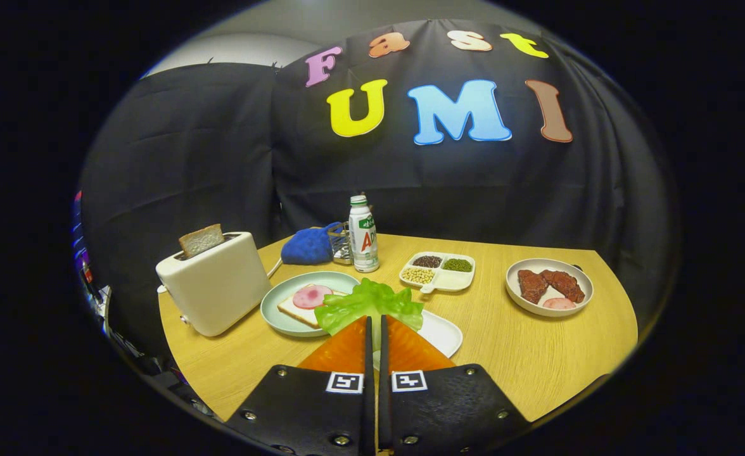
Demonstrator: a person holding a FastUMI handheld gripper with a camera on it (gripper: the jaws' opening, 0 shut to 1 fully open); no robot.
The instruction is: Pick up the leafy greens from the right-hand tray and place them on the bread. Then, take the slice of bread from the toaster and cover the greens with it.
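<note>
Gripping leafy greens (pixel 370 303), tool (pixel 375 318) level above white tray (pixel 443 330).

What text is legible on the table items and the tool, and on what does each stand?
Bottle label: there is print, but it is too small and blurred to read.
Two square markers on the tool: coded patterns, no words or numbers.
Toaster: no text seen.
No text quotable. The tool's fingers are shut on the leafy greens.
</note>
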